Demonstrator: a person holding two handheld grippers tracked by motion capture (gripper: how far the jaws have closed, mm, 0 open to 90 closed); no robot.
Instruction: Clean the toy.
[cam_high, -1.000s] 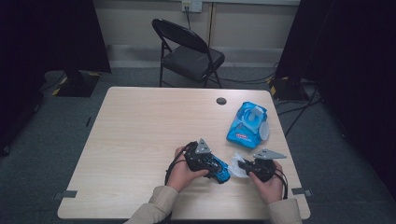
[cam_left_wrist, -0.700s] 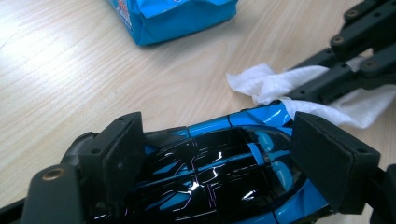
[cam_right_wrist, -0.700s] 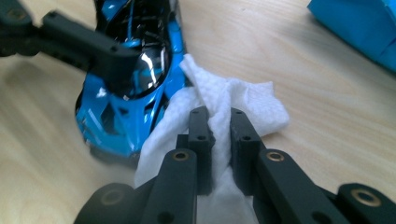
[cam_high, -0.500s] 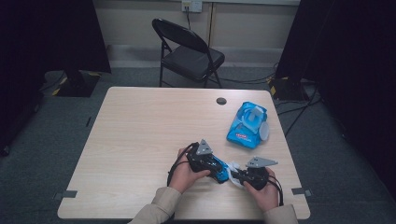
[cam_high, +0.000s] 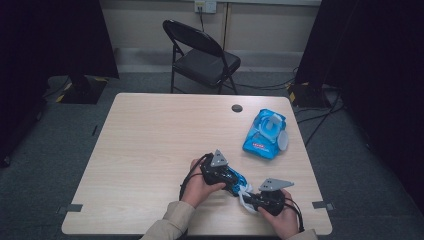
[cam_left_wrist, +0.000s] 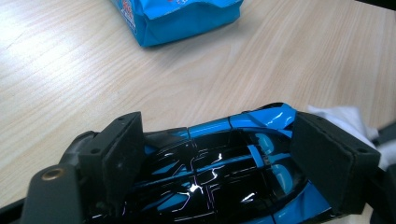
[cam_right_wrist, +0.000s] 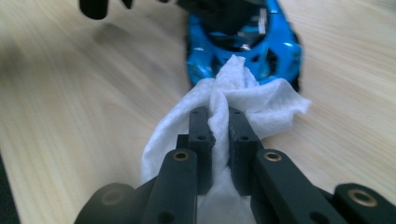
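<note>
Your left gripper (cam_high: 231, 176) held the blue toy car (cam_left_wrist: 224, 163) near the table's (cam_high: 150, 145) front edge, pads (cam_left_wrist: 116, 154) pressed on the car's two sides; those jaws had just been closing on it. Just to the right, the white wipe (cam_right_wrist: 233, 102) touched the car's end, bunched against it. Your right gripper (cam_right_wrist: 218, 121) was clamped on that wipe, jaws nearly together. Further right and back, the blue wipes pack (cam_high: 265, 132) lay flat, well apart from both grippers.
</note>
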